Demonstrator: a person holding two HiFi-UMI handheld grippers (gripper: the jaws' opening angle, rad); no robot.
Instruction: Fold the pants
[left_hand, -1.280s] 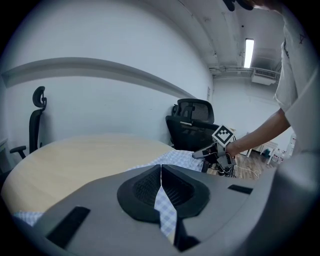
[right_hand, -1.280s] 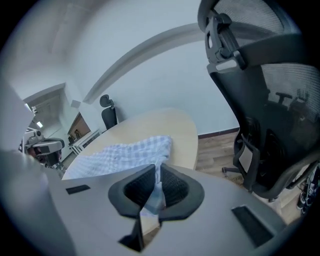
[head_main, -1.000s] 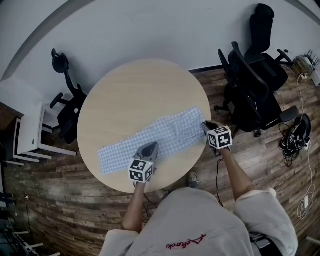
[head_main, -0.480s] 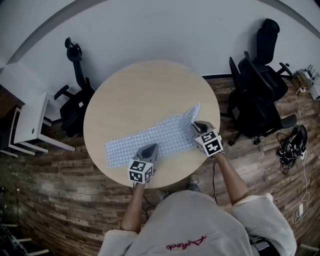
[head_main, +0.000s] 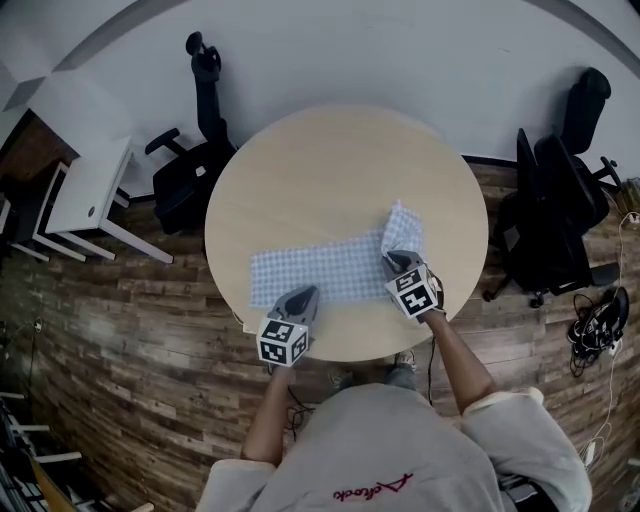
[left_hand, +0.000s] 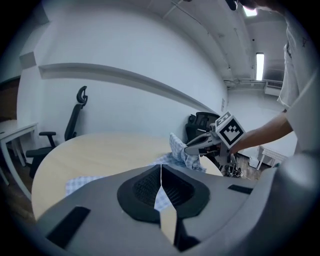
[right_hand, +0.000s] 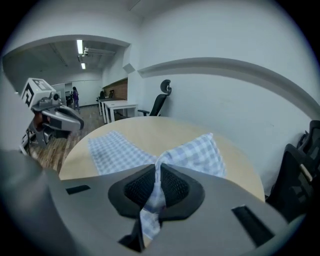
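Observation:
Blue-and-white checked pants (head_main: 320, 272) lie in a long strip across the near half of the round wooden table (head_main: 330, 170). My right gripper (head_main: 392, 263) is shut on the strip's right end, and the cloth (right_hand: 192, 152) runs out from between its jaws (right_hand: 159, 167). That end is lifted and turned back over the strip. My left gripper (head_main: 305, 292) hovers at the near edge of the pants, left of the middle. Its jaws (left_hand: 161, 172) are shut with nothing visibly pinched. The pants (left_hand: 80, 182) and the right gripper (left_hand: 192, 148) show beyond them.
Black office chairs stand behind the table at the left (head_main: 195, 165) and at the right (head_main: 560, 195). A white desk (head_main: 85, 180) stands far left. Cables (head_main: 600, 310) lie on the wooden floor at the right. A person's body is at the table's near edge.
The right gripper has carried the right end of the pants leftward and lifted it, so the strip looks shorter. The left gripper has shifted left along the near edge.

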